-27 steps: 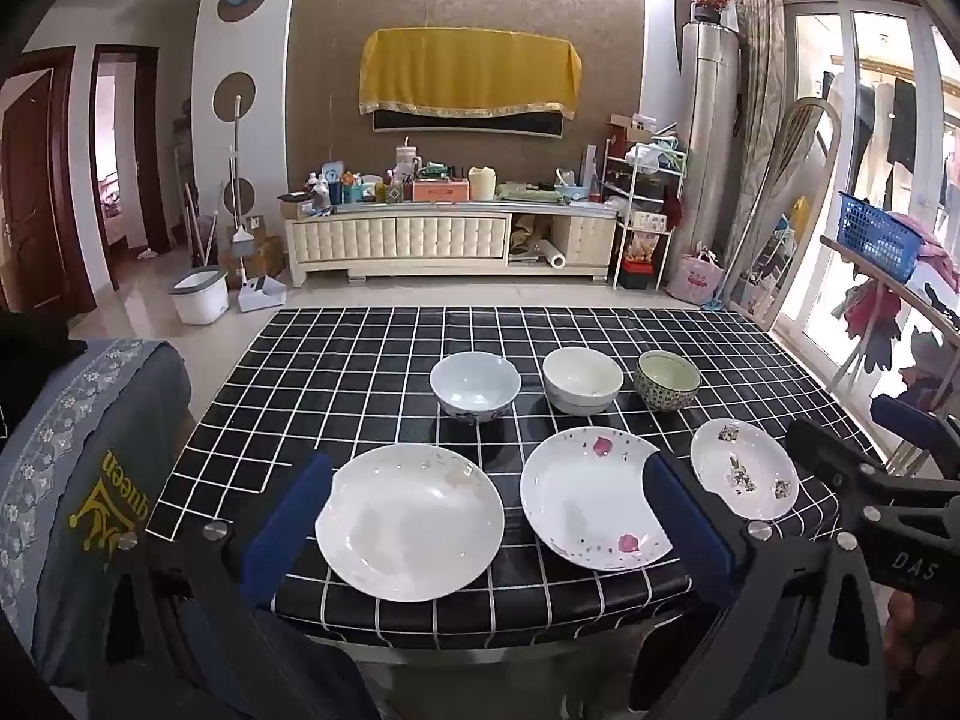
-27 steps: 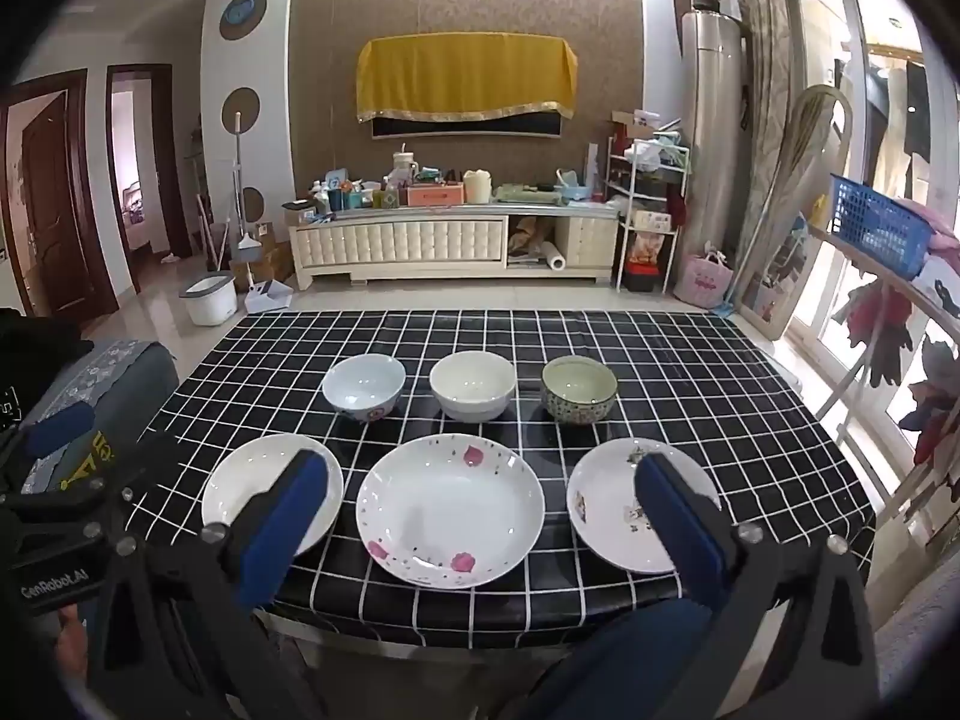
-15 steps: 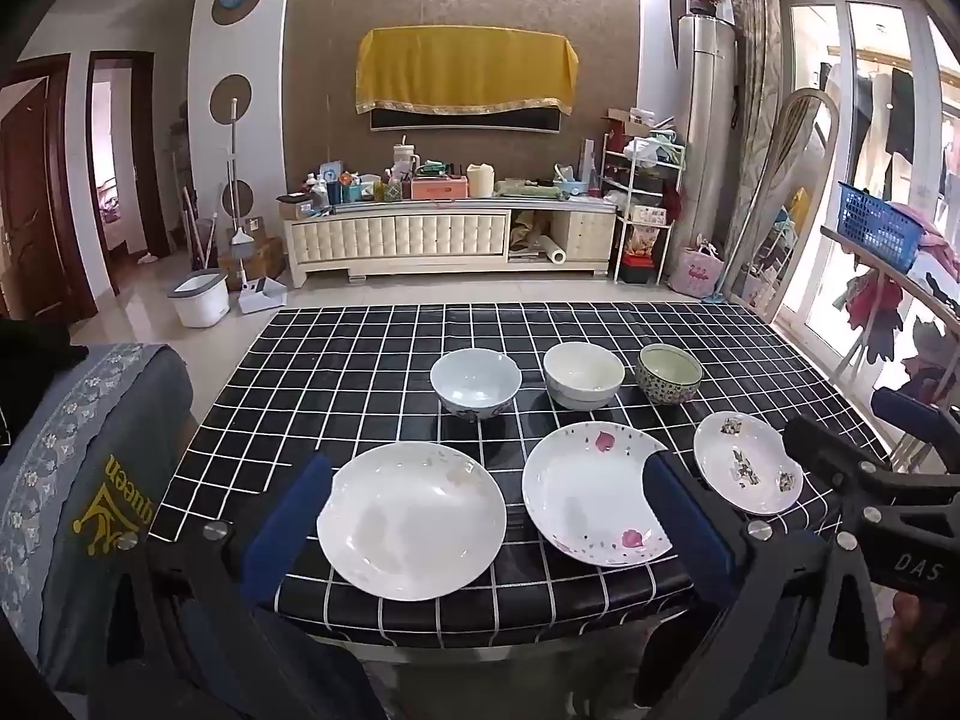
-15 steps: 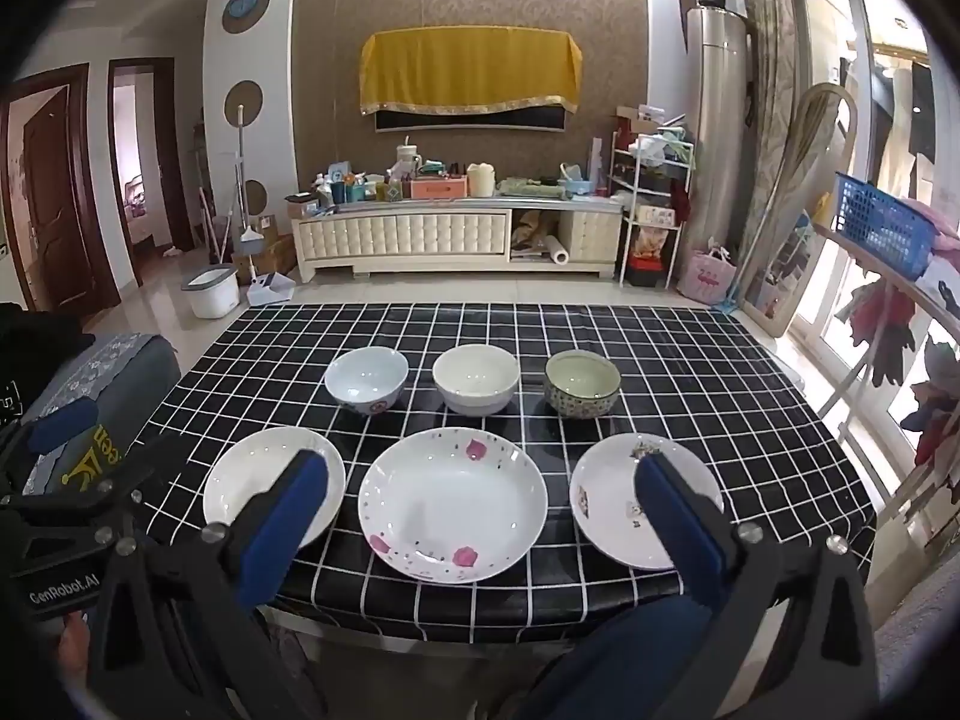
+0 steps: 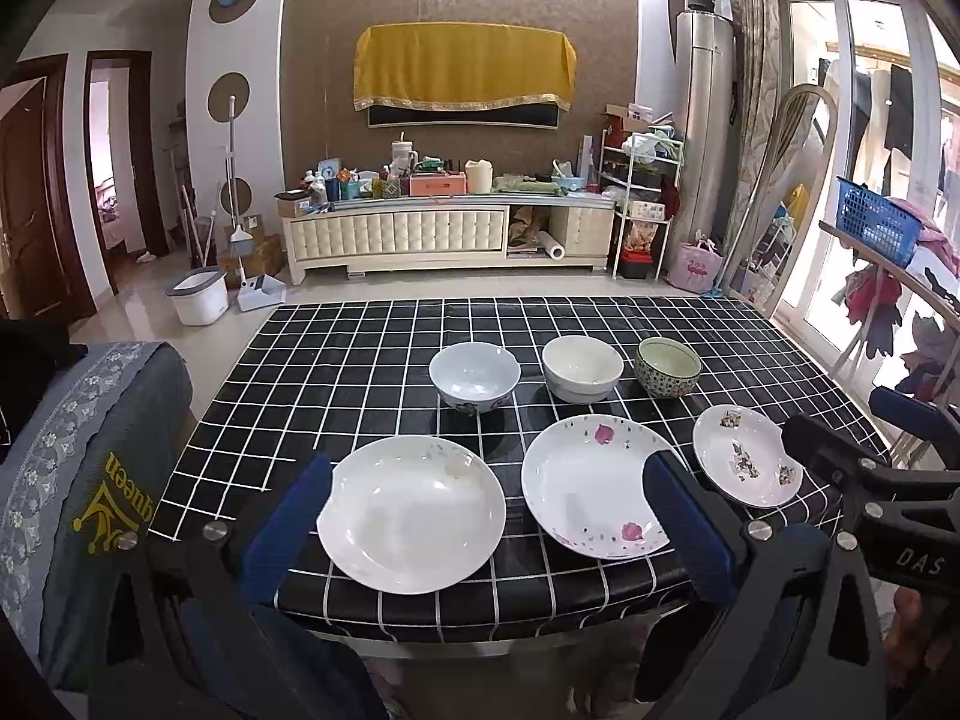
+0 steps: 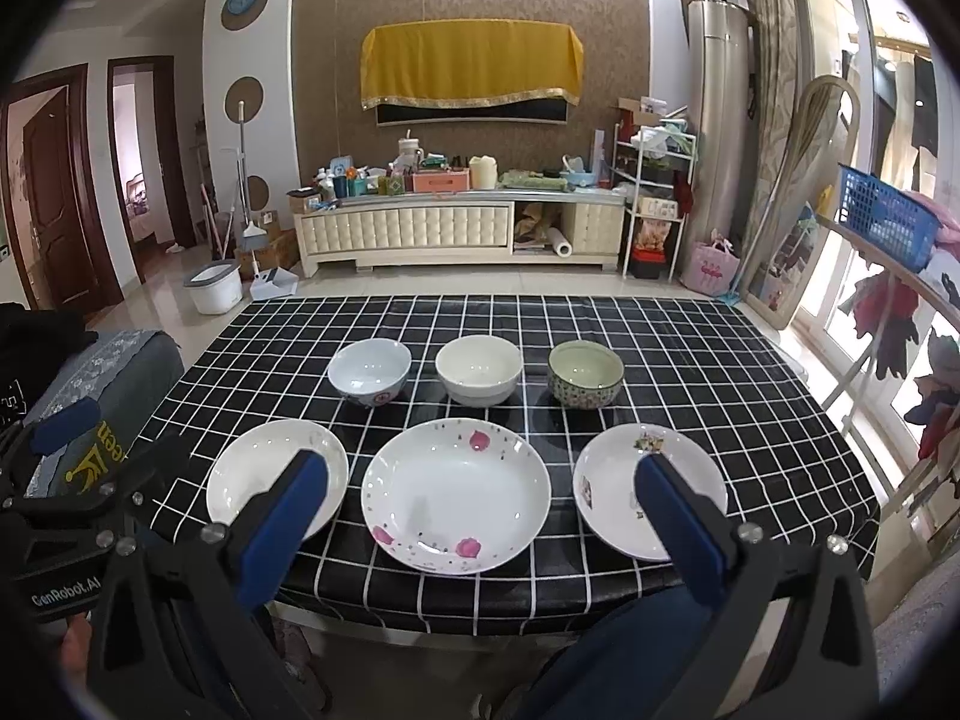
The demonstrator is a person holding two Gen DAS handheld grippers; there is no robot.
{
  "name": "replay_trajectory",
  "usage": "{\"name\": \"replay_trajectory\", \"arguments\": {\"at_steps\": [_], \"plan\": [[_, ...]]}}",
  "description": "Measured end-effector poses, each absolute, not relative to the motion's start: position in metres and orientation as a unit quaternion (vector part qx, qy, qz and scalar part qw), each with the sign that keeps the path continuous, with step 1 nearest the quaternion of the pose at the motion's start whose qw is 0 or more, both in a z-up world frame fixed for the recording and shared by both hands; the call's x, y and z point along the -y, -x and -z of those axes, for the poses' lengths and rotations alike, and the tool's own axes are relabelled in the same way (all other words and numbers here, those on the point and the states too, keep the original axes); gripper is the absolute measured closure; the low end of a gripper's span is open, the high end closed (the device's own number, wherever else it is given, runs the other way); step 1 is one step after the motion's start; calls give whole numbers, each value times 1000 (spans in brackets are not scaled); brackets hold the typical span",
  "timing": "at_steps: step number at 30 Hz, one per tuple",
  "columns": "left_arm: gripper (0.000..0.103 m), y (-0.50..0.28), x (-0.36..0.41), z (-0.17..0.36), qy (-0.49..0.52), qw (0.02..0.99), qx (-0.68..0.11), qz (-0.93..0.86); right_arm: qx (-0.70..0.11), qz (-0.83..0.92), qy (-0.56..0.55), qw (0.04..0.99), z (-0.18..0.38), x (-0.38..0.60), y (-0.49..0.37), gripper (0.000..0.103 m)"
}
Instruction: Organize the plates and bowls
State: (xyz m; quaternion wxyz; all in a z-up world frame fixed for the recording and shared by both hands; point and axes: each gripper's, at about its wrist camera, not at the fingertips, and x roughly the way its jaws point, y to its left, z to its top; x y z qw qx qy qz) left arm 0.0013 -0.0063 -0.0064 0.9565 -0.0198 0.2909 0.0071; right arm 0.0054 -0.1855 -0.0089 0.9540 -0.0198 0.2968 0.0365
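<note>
Plates (image 6: 456,495) and bowls (image 6: 478,369) sit in two rows at centre frame on the checked tablecloth (image 6: 690,348), unstacked. Left gripper (image 5: 486,498) and right gripper (image 6: 480,495) hover at the lower frame, jaws spread, empty. Nothing is gathered yet; next likely means closing on one plate's rim.

Daylight floods in from the windows (image 5: 864,138) at right, blown out to white. The room is bright and sharp at centre. Fisheye bending curves the edges, with black vignetted corners.
</note>
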Motion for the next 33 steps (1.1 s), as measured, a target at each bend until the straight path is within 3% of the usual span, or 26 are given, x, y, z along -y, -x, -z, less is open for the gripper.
{"name": "replay_trajectory", "arguments": {"at_steps": [33], "plan": [[0, -2, 10, 9, 20, 954, -300, -3, -310, -45, 15, 950, 14, 184, -4, 0]]}}
